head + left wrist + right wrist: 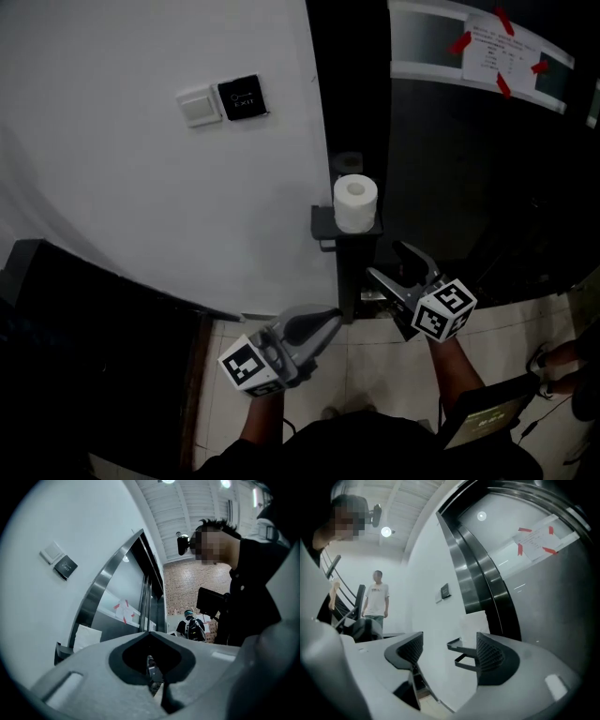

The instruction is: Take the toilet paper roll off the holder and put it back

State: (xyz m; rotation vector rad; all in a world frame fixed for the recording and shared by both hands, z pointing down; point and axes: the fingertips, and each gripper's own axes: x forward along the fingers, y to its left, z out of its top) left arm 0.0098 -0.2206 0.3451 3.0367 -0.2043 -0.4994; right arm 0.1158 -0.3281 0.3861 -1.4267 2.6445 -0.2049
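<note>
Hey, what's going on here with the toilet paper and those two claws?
A person holds a claw in each hand in front of a black holder. The toilet paper roll stands upright on it, and nothing touches it. The right claw is open and empty, just below the roll. The left claw hangs lower, shut and empty.

1 toilet paper roll [355, 202], 1 holder [323, 225]. 2 tools: left hand-held gripper [323, 323], right hand-held gripper [386, 262]. 2 wall plates: white switch [199, 105], black panel [242, 97]. 1 paper notice [497, 52] with 4 red tape strips [459, 42]. 1 white-shirt bystander [375, 597].
</note>
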